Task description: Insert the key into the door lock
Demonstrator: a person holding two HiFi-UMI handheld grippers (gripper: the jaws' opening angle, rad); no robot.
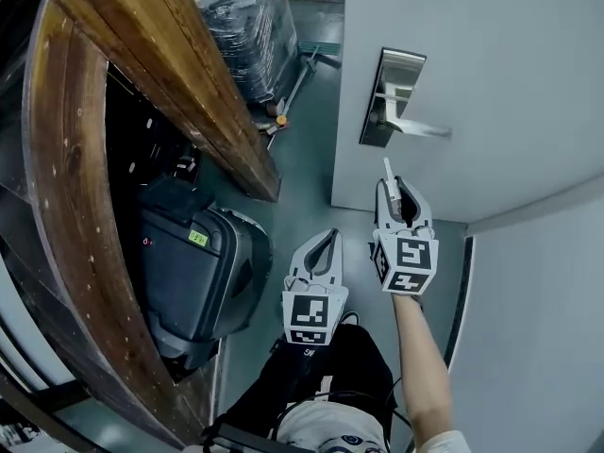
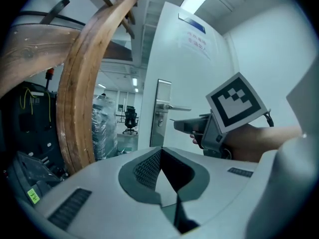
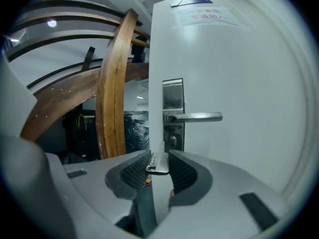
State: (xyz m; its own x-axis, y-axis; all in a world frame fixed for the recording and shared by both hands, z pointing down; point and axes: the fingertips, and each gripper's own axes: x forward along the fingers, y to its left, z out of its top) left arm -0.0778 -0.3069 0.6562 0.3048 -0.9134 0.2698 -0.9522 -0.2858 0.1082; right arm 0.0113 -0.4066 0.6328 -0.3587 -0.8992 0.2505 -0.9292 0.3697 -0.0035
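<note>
The white door (image 1: 491,83) carries a steel lock plate (image 1: 389,97) with a lever handle (image 1: 420,127). In the right gripper view the keyhole (image 3: 172,141) sits below the handle (image 3: 197,117). My right gripper (image 1: 396,194) is shut on a silver key (image 3: 157,165), whose blade (image 1: 388,173) points at the plate from a short distance and does not touch it. My left gripper (image 1: 329,237) hangs lower and to the left, shut with nothing in it. The left gripper view also shows the right gripper (image 2: 192,126) in front of the lock plate (image 2: 163,91).
A curved wooden beam (image 1: 71,215) and a straight one (image 1: 179,74) stand left of the door. A black case (image 1: 189,272) sits under them. Wrapped pallets (image 1: 241,26) stand beyond the door's edge, and an office chair (image 2: 130,119) farther back. A grey wall (image 1: 538,347) is at the right.
</note>
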